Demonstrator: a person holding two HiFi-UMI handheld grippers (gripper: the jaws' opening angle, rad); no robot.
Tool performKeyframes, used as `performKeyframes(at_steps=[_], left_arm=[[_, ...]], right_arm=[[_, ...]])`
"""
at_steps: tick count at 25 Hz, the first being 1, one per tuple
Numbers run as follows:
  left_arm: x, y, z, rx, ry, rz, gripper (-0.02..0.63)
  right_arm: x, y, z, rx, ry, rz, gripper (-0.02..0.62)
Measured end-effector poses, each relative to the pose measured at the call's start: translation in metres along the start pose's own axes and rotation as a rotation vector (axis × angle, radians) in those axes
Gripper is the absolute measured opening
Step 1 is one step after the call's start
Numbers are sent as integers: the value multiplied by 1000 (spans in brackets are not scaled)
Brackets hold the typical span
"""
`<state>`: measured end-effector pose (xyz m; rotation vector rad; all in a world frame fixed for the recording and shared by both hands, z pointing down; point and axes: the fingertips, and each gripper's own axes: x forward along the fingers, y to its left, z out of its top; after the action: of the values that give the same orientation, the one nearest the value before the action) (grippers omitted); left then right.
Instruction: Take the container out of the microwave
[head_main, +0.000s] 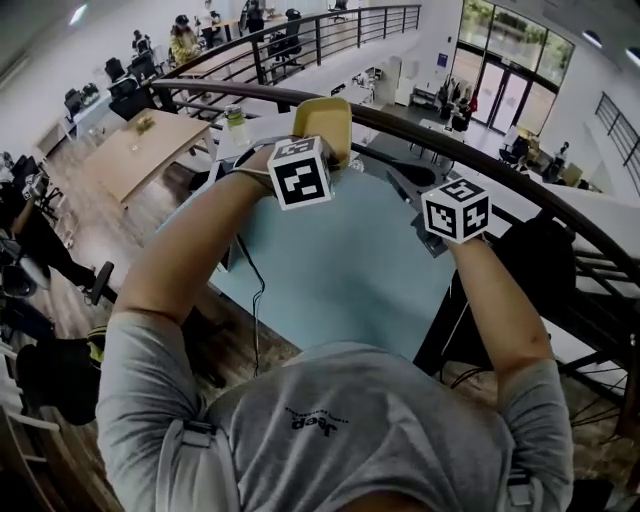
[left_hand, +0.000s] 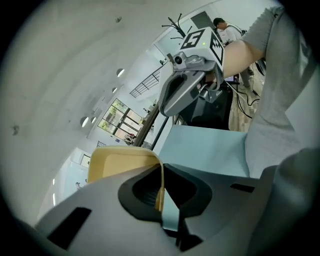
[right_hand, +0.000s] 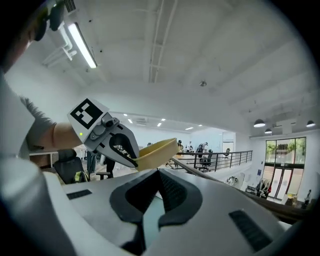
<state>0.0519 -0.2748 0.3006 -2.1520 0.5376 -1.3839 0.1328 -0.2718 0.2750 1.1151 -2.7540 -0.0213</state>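
Container (head_main: 322, 125) tilts upward, away from left hand-held gripper (left_hand: 161, 196).

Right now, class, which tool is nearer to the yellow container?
Left. The left tool is clamped on the rim of the yellow container; the right tool, shut and empty, is apart from it.

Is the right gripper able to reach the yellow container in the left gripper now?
Probably yes: the yellow container, held by the left gripper, is ahead of the right gripper, nothing between; its shut jaws must open.
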Motion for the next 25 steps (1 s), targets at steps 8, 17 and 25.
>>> performKeyframes(at_steps=[8,17,25], left_arm=[[-104,17,63,42,-17,164,32],[-165,7,21,-13,54,221,32],[-177,7,-63,-80,133,238,32]], right_arm=[[-65,31,73,-56,-73,16,18],[-48,95,101,-151,-93,119,18],[13,135,82,-161,-57,215,18]])
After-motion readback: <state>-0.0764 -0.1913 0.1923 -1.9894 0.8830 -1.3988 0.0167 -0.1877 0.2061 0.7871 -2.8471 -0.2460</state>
